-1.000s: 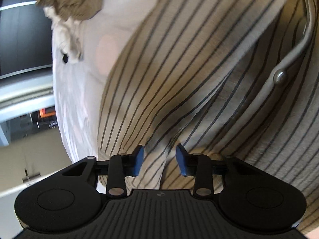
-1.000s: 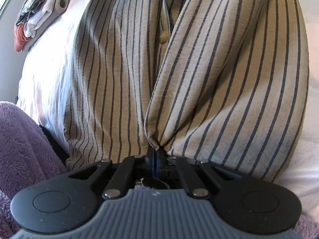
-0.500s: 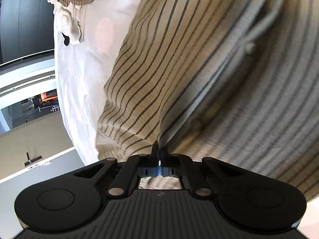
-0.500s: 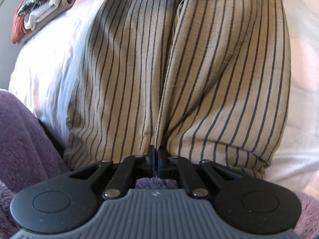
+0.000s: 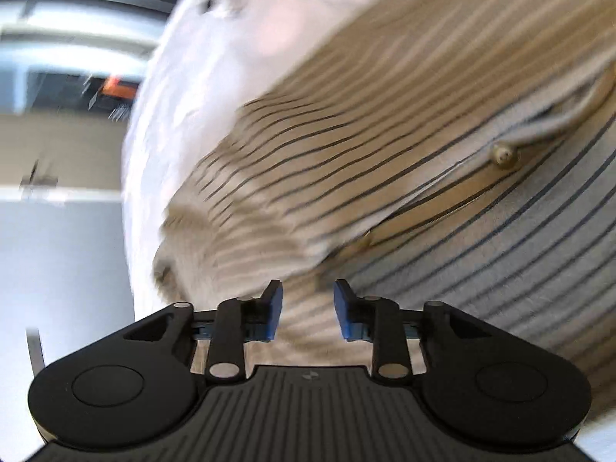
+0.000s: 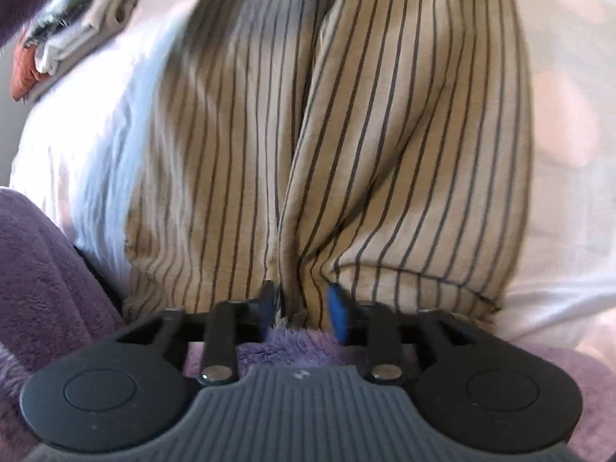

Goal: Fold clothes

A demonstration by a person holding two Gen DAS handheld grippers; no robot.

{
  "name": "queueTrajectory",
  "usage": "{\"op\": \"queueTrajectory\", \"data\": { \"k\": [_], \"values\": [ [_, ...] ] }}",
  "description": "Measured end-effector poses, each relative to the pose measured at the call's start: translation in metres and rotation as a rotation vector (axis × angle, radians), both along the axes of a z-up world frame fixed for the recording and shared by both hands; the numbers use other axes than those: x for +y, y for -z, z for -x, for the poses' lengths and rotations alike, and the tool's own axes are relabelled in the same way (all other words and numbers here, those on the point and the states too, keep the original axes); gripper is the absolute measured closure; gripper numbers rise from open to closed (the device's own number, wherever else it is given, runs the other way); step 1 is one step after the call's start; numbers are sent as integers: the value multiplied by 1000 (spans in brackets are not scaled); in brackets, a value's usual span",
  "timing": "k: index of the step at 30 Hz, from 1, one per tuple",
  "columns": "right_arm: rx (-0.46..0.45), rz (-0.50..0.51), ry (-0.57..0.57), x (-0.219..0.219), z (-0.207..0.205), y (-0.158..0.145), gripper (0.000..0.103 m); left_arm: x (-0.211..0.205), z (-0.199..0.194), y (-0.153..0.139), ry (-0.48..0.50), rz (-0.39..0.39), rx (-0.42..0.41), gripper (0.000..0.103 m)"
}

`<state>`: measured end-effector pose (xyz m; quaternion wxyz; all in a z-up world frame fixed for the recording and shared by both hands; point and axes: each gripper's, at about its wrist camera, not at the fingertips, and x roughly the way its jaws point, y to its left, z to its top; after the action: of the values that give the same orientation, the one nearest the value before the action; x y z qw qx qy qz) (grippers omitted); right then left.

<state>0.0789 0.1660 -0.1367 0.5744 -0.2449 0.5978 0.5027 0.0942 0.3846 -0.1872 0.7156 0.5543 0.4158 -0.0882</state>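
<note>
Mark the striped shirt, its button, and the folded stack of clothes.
striped shirt (image 6: pixel 404 146): right wrist view, middle of the raised fold.
button (image 5: pixel 502 154): left wrist view, centre of the button on the placket.
folded stack (image 6: pixel 73 34): right wrist view, upper left, side of the pile.

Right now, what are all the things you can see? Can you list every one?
Striped shirt: one, tan with dark stripes, spread on the sheet, hem near both grippers.
Shirt button: one, tan, on the placket.
Sheet: one, white with pale pink dots, under the shirt.
Folded clothes pile: one stack, orange, white, beige, patterned, far left corner.
Fuzzy blanket: one, purple, nearest edge.
Left gripper: black, blue pads, jaws open over the shirt.
Right gripper: black, blue pads, jaws open at the hem.
</note>
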Motion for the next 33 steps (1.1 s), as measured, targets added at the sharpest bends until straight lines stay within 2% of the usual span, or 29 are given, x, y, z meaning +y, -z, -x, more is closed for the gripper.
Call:
{"op": "queueTrajectory", "data": {
  "k": [3,5,7,9,10,12,14,17,19,24,27,30,33],
  "values": [
    [-56,-35,19,-6,-10,-20,65,10,16,-26,-178,114,-49,74],
    [-96,-53,53,-10,-19,-33,65,16,30,-41,-328,224,-81,74],
    [-134,-64,88,5,-46,-44,65,22,49,-55,-461,333,-104,74],
    [-153,-66,117,-6,-41,-39,65,28,73,-67,-576,445,-108,73],
    [-151,-62,133,-8,-43,-38,65,29,84,-72,-638,503,-101,70],
    [-148,-52,166,-11,-56,-35,64,26,105,-80,-752,630,-68,58],
    [-152,-36,204,-16,-70,-30,57,23,119,-81,-845,768,-41,55],
    [-144,-15,239,-18,-80,-18,52,18,145,-77,-988,987,-3,51],
    [-108,5,264,-20,-90,-9,48,15,155,-68,-1080,1094,25,47],
    [11,34,314,-20,-105,13,48,1,170,-36,-1309,1235,124,46],
    [83,42,356,-19,-112,25,48,-3,178,-17,-1392,1319,148,46],
    [92,85,366,-12,-114,33,47,-6,183,1,-1507,1314,164,46],
    [81,116,361,-5,-111,35,45,-6,186,0,-1536,1306,128,46]
  ]
}}
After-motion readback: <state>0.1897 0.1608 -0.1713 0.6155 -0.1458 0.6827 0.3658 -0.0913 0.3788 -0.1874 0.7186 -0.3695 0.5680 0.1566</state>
